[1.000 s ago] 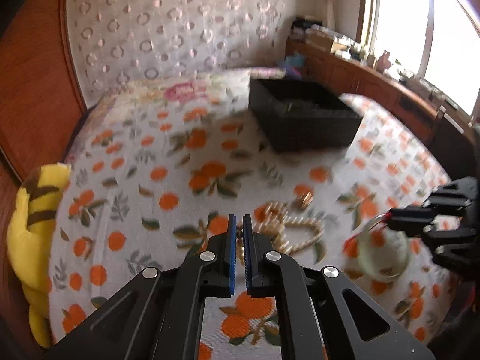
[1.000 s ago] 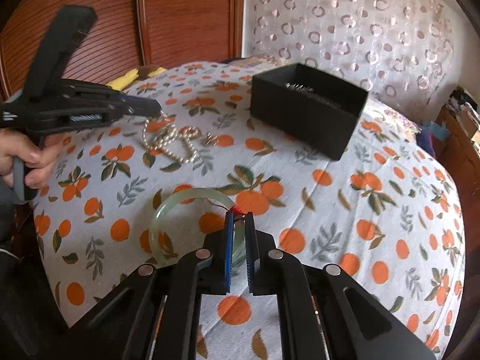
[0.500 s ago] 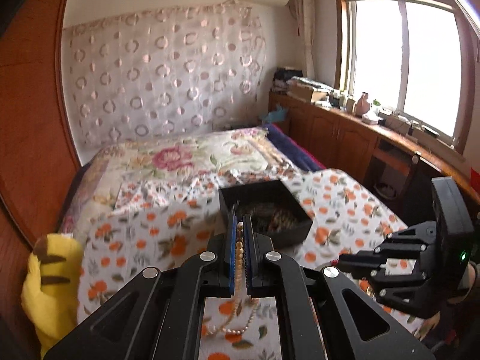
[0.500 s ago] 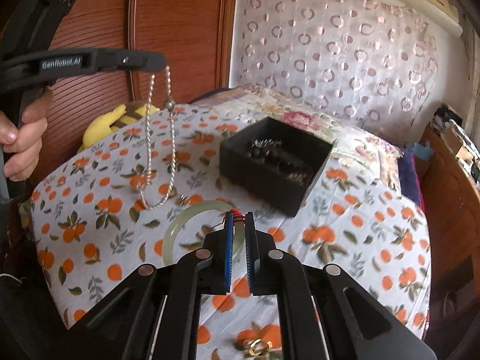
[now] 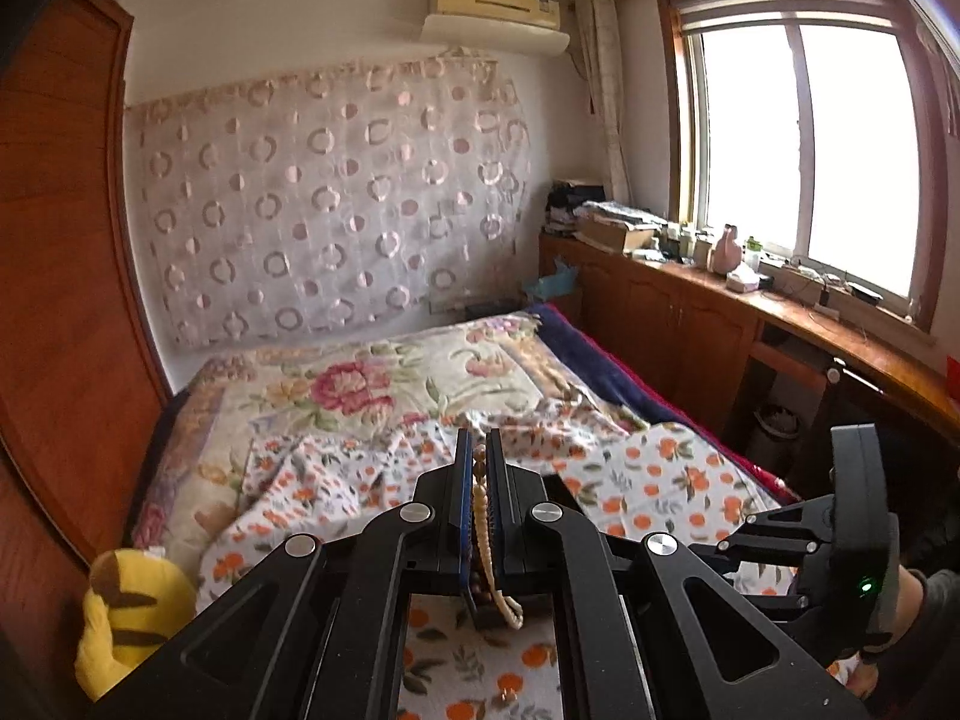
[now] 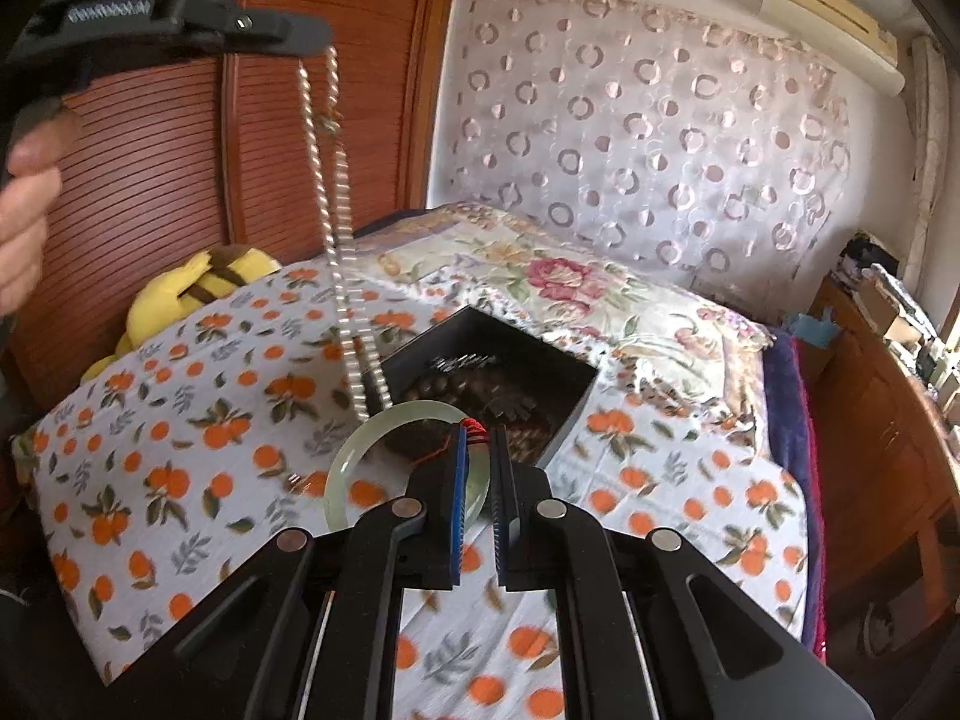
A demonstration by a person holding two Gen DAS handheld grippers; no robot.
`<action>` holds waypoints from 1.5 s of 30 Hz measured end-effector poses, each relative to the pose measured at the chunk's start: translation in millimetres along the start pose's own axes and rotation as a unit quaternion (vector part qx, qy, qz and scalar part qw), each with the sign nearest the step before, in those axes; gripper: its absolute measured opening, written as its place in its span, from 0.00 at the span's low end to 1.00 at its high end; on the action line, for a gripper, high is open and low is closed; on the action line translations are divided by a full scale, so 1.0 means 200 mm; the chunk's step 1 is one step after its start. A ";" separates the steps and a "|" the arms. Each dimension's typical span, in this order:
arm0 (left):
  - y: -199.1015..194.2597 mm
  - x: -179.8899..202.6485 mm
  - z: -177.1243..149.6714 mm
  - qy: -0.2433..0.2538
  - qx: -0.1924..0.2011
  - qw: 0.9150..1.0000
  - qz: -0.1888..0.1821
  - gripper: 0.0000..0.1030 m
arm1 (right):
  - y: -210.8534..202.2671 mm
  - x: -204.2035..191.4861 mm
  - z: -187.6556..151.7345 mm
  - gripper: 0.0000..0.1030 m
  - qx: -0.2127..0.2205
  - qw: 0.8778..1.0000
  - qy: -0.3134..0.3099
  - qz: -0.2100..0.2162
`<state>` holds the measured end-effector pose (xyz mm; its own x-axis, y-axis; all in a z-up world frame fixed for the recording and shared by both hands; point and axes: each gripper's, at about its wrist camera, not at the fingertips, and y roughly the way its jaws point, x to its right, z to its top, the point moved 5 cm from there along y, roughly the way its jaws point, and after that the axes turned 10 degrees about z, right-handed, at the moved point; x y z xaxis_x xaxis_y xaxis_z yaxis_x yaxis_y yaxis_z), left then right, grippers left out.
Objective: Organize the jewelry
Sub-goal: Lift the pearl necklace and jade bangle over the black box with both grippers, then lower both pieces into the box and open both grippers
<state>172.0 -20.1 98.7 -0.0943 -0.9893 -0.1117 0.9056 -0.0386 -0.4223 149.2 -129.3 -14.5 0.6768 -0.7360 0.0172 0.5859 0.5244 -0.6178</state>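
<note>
My left gripper (image 5: 478, 456) is shut on a cream bead necklace (image 5: 480, 516), held high over the bed. In the right wrist view the necklace (image 6: 336, 228) hangs long from the left gripper (image 6: 312, 39), its lower end near the near-left corner of the black jewelry box (image 6: 564, 426), which holds dark beads. My right gripper (image 6: 475, 450) is shut on a pale green bangle (image 6: 354, 450) with red thread, held just in front of the box.
The bed wears an orange-print sheet (image 6: 180, 420). A yellow plush toy (image 6: 192, 294) lies at its left edge by the wooden wardrobe (image 6: 336, 120). A small ring (image 5: 510, 697) lies on the sheet. Wooden cabinets (image 5: 690, 324) run under the window.
My left gripper has lifted the necklace off the sheet and carried it high toward the box. My right gripper has raised the bangle and moved it up to the box.
</note>
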 end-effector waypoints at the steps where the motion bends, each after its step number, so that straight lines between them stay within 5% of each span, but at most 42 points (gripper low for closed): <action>1: 0.01 0.00 0.02 0.001 0.002 1.000 0.002 0.03 | 0.01 0.02 0.02 0.08 0.001 1.000 0.001 -0.003; 17: 0.21 0.06 0.15 0.004 -0.020 1.000 0.000 0.03 | 0.14 0.21 0.12 0.08 0.005 0.999 0.029 -0.021; 30: 0.45 0.10 -0.23 0.006 -0.094 0.995 -0.006 0.04 | 0.35 0.28 0.12 0.08 -0.007 0.998 0.052 -0.017; 45: 0.39 0.02 -0.61 -0.006 -0.130 0.991 -0.009 0.10 | 0.41 0.22 0.04 0.13 -0.016 0.999 0.045 -0.013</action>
<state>190.8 -10.6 -44.6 -0.1040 -0.9903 -0.0922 0.7658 -0.0206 -0.6427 230.1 -114.4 -57.6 0.6180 -0.7853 -0.0369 0.5871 0.4921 -0.6428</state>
